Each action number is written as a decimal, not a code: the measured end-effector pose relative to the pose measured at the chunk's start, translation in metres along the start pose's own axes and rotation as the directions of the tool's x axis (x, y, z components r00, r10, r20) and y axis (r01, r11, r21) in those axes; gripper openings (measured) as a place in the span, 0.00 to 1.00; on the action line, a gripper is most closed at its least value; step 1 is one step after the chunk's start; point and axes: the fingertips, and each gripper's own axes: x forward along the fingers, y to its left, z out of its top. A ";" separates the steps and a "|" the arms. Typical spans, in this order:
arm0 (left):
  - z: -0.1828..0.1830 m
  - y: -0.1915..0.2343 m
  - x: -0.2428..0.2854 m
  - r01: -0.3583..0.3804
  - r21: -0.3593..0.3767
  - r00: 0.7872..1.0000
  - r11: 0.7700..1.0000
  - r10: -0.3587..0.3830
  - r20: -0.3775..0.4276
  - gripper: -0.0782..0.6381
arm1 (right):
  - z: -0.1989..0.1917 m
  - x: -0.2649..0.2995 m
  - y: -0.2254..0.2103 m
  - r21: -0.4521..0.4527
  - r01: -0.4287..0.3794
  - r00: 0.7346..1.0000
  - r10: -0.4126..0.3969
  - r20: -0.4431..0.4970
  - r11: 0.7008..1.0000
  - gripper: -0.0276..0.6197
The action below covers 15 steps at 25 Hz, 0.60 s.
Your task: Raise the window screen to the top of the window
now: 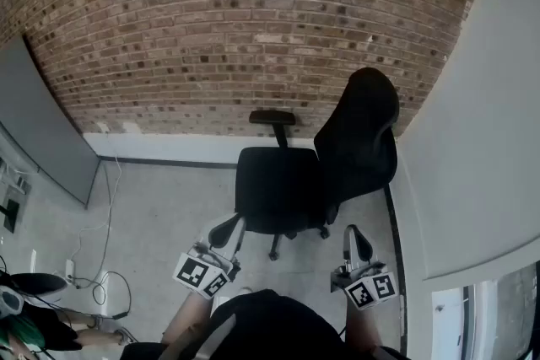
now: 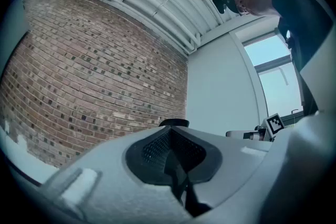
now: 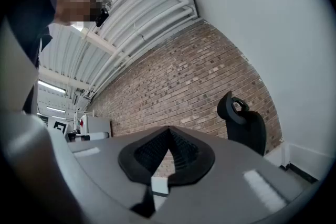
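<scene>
Head view is mostly filled by the red-brown brick wall (image 1: 253,13) across the top, with the pale grey floor (image 1: 160,206) below it and a plain white wall (image 1: 481,139) curving down the right side. At centre stands a black swivel office chair (image 1: 291,181), between me and the brick.

The glazed window with its white frame (image 1: 494,308) only peeks in at the lower right corner. I cannot make out the window screen itself, so the task has not begun.

My left hand-held gripper (image 1: 228,228) and right hand-held gripper (image 1: 354,236) sit low in the frame, just in front of my body. Both are closed with nothing between the jaws. I judge they are held this way because nothing is within reach. I must turn right toward the window.
</scene>
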 end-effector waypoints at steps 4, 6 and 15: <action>0.000 -0.002 0.007 0.010 -0.018 1.000 1.000 -0.010 0.003 0.11 | 0.004 0.002 -0.004 0.002 -0.001 1.000 0.001 0.001 1.000 0.05; 0.002 -0.002 0.012 0.017 -0.014 1.000 1.000 -0.017 0.006 0.11 | 0.005 0.004 -0.007 0.003 0.001 1.000 -0.001 0.004 1.000 0.05; 0.010 -0.004 0.022 0.046 0.010 0.999 0.999 -0.046 0.017 0.11 | 0.012 0.011 -0.003 0.000 -0.007 1.000 0.007 0.015 1.000 0.05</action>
